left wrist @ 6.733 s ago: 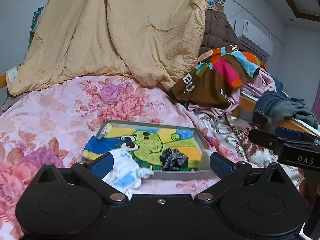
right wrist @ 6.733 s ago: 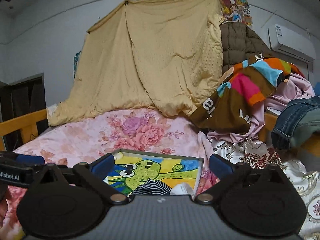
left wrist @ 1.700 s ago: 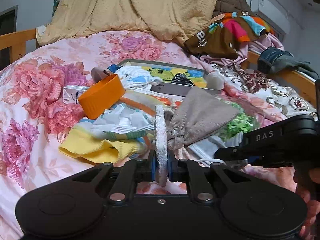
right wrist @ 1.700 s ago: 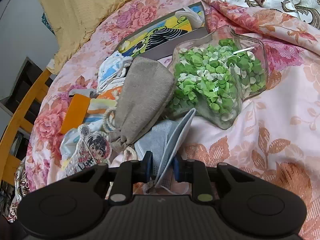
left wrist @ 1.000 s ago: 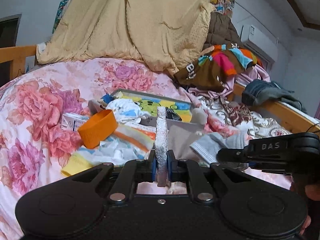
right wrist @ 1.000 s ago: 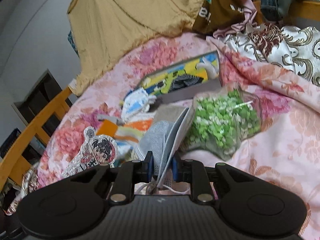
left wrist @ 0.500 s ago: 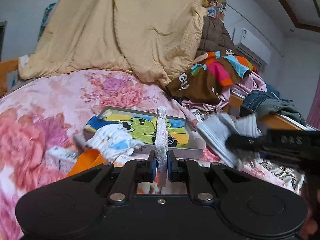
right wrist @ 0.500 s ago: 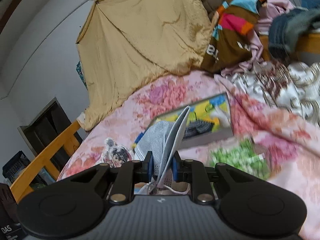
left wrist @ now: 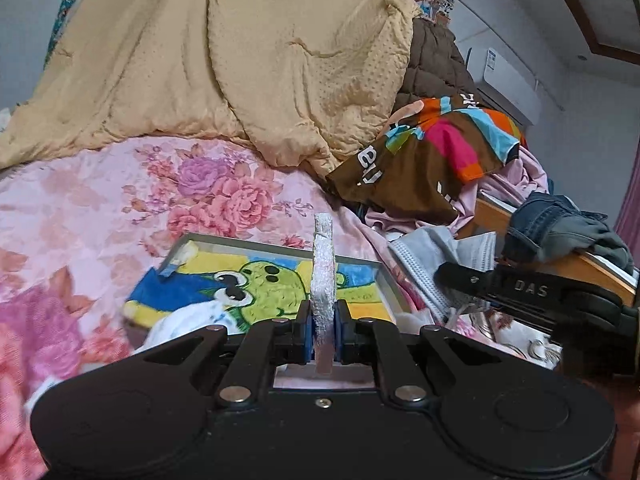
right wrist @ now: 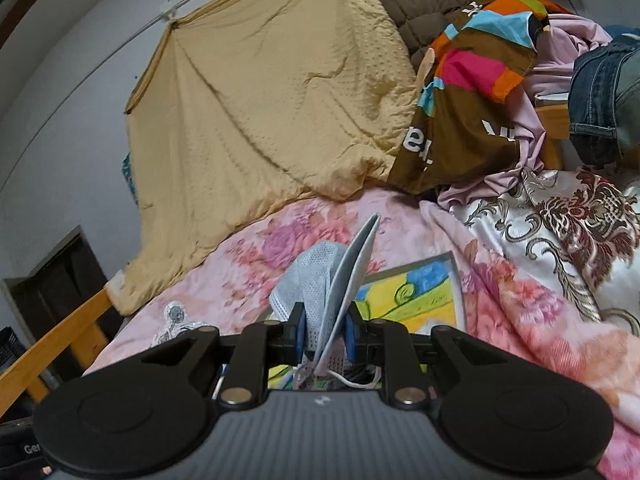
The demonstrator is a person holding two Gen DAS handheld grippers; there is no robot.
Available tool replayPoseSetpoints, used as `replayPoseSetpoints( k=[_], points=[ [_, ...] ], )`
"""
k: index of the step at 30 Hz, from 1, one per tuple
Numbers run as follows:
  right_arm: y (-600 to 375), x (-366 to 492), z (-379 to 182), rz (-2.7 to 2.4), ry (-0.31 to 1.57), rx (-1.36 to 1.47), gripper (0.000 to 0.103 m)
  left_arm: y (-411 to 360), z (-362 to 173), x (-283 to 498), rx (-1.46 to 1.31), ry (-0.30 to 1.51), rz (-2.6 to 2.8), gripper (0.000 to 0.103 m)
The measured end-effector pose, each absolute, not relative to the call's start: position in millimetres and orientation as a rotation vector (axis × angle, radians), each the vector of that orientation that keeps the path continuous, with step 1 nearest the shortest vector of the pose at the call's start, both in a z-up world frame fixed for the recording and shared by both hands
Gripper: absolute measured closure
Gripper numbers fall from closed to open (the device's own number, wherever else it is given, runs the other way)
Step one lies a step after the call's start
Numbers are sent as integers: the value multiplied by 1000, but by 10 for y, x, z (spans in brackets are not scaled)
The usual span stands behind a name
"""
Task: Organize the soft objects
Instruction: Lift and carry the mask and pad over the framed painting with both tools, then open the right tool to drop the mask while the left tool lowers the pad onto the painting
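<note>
My left gripper [left wrist: 323, 330] is shut on a thin white glittery pad [left wrist: 323, 264], held edge-on above the grey-rimmed tray [left wrist: 248, 242] with the green cartoon frog picture. A white and blue cloth [left wrist: 188, 316] lies at the tray's near left. My right gripper [right wrist: 324, 334] is shut on grey-blue face masks [right wrist: 320, 284], held above the tray's right corner [right wrist: 452, 276]. In the left wrist view the right gripper [left wrist: 448, 276] and its masks [left wrist: 436, 252] hover at the tray's right edge.
The tray lies on a pink floral bedspread [left wrist: 100, 200]. A tan quilt [left wrist: 240, 60] hangs behind. A brown multicoloured garment [left wrist: 432, 160], pink cloth and jeans [left wrist: 560, 228] pile up on the right. A wooden bed rail [right wrist: 52, 344] runs on the left.
Both grippers have moved forward and up to the frog tray, each still holding its item. The clutter pile with the orange cup has dropped out of view.
</note>
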State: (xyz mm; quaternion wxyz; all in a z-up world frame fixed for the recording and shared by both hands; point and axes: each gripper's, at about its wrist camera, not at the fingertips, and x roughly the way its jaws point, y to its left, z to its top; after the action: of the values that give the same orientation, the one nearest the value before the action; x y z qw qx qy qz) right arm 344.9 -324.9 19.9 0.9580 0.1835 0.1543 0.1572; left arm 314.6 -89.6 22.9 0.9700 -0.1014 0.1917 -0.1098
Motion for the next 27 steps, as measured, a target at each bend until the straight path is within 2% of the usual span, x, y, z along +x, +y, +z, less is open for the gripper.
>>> replayPoseSetpoints(
  k=[6,12,20,27],
  points=[
    [-3310,3731,173,315,281,332,82,-1069,-9,3732,-254,397,-219,92],
    [-3334,3961,84,301,331,314,81,-1211,-201,4175,-292,447,-214,92],
    [-3503,4211,-145,256,419,419,80,-1230,-422,4358,-325,502,-198,92],
    [-3430,4313,-182,236,490,350,79,-1250,-505,4392,-313,539,-180,92]
  ],
)
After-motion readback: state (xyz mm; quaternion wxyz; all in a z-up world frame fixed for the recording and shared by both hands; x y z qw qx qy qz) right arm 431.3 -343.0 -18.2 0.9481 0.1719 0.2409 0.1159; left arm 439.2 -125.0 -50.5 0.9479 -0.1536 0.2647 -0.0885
